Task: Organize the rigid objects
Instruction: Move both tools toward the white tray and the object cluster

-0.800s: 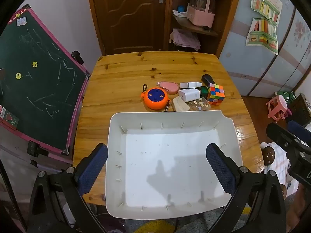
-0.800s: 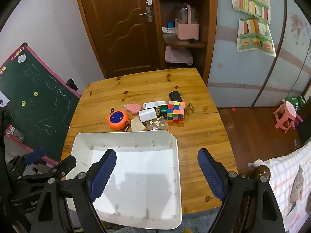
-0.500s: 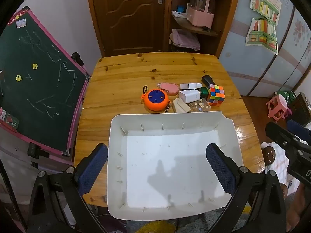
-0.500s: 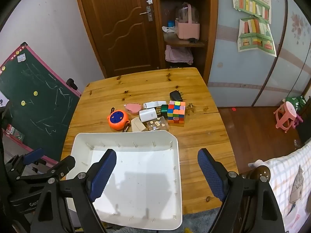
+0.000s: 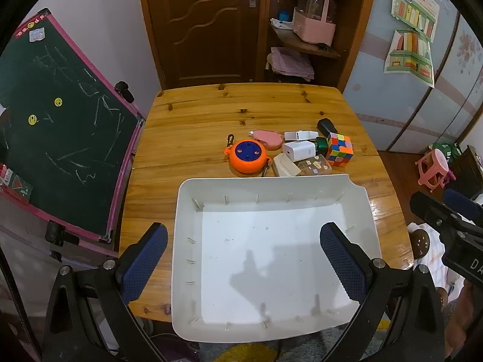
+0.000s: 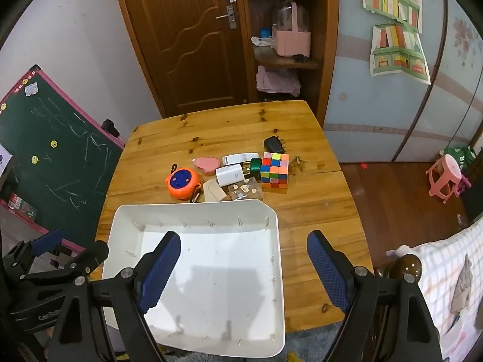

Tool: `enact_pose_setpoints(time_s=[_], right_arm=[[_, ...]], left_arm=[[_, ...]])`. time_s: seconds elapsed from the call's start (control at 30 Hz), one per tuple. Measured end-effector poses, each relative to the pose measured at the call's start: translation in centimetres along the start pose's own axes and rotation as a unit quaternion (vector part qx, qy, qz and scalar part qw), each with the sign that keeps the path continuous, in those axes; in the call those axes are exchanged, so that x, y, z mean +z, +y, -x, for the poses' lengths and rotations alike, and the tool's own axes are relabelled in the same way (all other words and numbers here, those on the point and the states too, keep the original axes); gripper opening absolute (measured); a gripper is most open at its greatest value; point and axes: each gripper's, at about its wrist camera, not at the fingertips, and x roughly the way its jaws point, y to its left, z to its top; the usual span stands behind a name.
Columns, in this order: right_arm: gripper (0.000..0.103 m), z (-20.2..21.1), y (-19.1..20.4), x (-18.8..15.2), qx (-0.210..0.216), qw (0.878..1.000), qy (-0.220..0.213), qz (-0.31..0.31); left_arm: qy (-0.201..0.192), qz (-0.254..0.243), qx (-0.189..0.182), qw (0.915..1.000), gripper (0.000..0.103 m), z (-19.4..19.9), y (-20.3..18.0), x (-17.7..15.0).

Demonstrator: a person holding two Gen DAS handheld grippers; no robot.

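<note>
An empty white tray sits at the near edge of the wooden table. Behind it lies a cluster: an orange round toy with a blue top, a pink case, two white chargers, a colour cube, a beige block, a clear stickered box, a green box and a black item. My left gripper hangs open above the tray. My right gripper is open over the tray's right rim. Both are empty.
A green chalkboard leans at the table's left side. A brown door and a shelf with a pink basket stand behind. A pink stool is on the floor at right. A checked cloth lies near right.
Both grippers have drifted very slightly; the table scene has shifted a little in view. Nothing was taken hold of or let go.
</note>
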Motion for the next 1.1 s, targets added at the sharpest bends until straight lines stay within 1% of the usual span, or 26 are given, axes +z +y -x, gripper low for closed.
enact_pose_setpoints(time_s=[0.03,0.3,0.57,0.93,1.1], right_arm=[[0.086,-0.47,0.06,-0.2,0.0,1.0,0.0,0.002],[0.086,-0.45,0.15,-0.44,0.001,1.0,0.003,0.001],[0.086,-0.48,0.15,-0.27,0.001,1.0,0.004,0.001],[0.086,-0.61,0.72,-0.62,-0.008,1.0,0.0,0.022],[0.086,-0.95,0.81,-0.65,-0.006,1.0,0.006,0.024]], left_arm=[[0.0,0.0,0.001,1.0,0.101,-0.06,0.01,-0.05],[-0.003,0.0,0.008,1.0,0.101,0.01,-0.01,-0.11],[-0.001,-0.001,0.007,1.0,0.101,-0.02,0.11,-0.1],[0.002,0.003,0.007,1.0,0.101,-0.41,0.56,-0.19],[0.002,0.001,0.009,1.0,0.101,-0.72,0.65,-0.42]])
